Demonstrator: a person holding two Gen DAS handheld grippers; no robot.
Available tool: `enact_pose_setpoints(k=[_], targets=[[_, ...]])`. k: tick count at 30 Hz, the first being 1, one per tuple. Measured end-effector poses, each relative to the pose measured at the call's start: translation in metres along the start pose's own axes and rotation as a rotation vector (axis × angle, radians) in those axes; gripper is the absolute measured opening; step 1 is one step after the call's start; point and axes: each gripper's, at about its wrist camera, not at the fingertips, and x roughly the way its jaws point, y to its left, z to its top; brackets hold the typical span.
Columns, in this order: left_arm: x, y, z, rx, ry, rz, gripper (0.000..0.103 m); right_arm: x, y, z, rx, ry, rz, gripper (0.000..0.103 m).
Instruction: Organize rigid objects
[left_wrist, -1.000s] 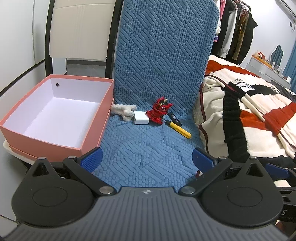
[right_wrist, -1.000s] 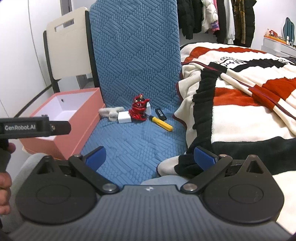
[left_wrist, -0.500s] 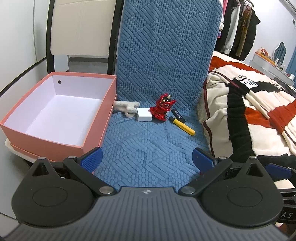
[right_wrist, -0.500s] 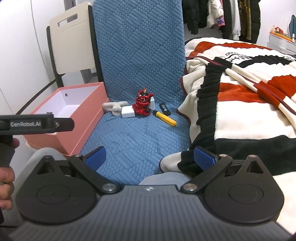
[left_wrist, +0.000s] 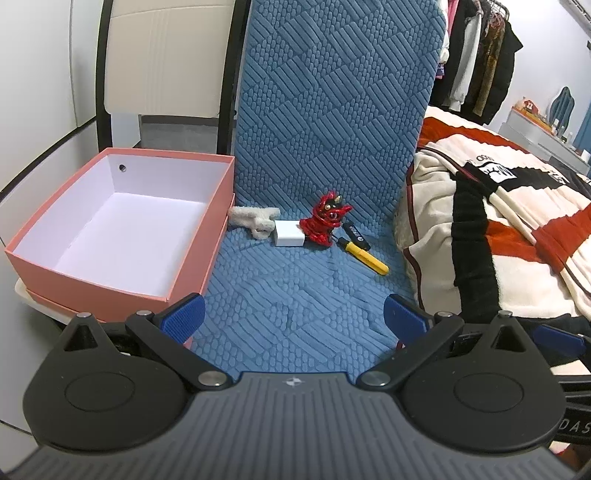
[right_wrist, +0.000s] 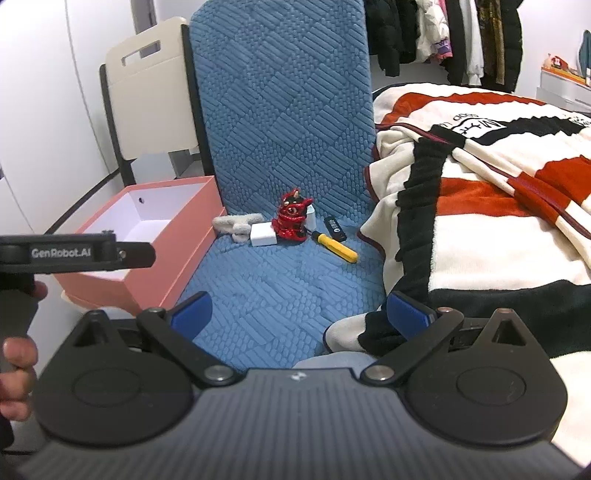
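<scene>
A red figurine (left_wrist: 325, 223) (right_wrist: 291, 219) stands at the back of the blue chair seat (left_wrist: 295, 295). Beside it lie a white charger block (left_wrist: 288, 238) (right_wrist: 263, 235), a yellow-handled screwdriver (left_wrist: 365, 256) (right_wrist: 336, 248), a black USB stick (left_wrist: 356, 233) (right_wrist: 335, 228) and a fluffy white toy (left_wrist: 253, 218) (right_wrist: 236, 223). An empty pink box (left_wrist: 110, 229) (right_wrist: 147, 236) stands to the left. My left gripper (left_wrist: 293, 319) and right gripper (right_wrist: 299, 312) are both open and empty, well short of the objects.
A striped red, white and black blanket (left_wrist: 498, 236) (right_wrist: 480, 184) lies on the bed at the right. A cream chair back (left_wrist: 166, 59) stands behind the box. Clothes (left_wrist: 476, 55) hang at the far right. The left gripper's body (right_wrist: 74, 253) shows at the right wrist view's left edge.
Both grippers have moved slightly forward and shifted view; the objects appear a little nearer. Nothing was grasped and the objects have not moved.
</scene>
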Motion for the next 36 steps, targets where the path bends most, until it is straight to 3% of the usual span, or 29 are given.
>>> enact_pose_setpoints(k=[7,22,36], targets=[[0.011,-0.007,0.007,0.006,0.014,0.016,0.103,0.005,-0.008,0.007,0.004,0.003,0.036,0.103],[0.040,0.016,0.015,0.042,0.001,-0.056,0.103,0.011,0.006,0.010,0.034,-0.039,-0.024,0.103],[0.090,0.035,0.026,0.069,0.027,-0.112,0.103,0.053,0.024,0.016,0.070,-0.026,-0.085,0.103]])
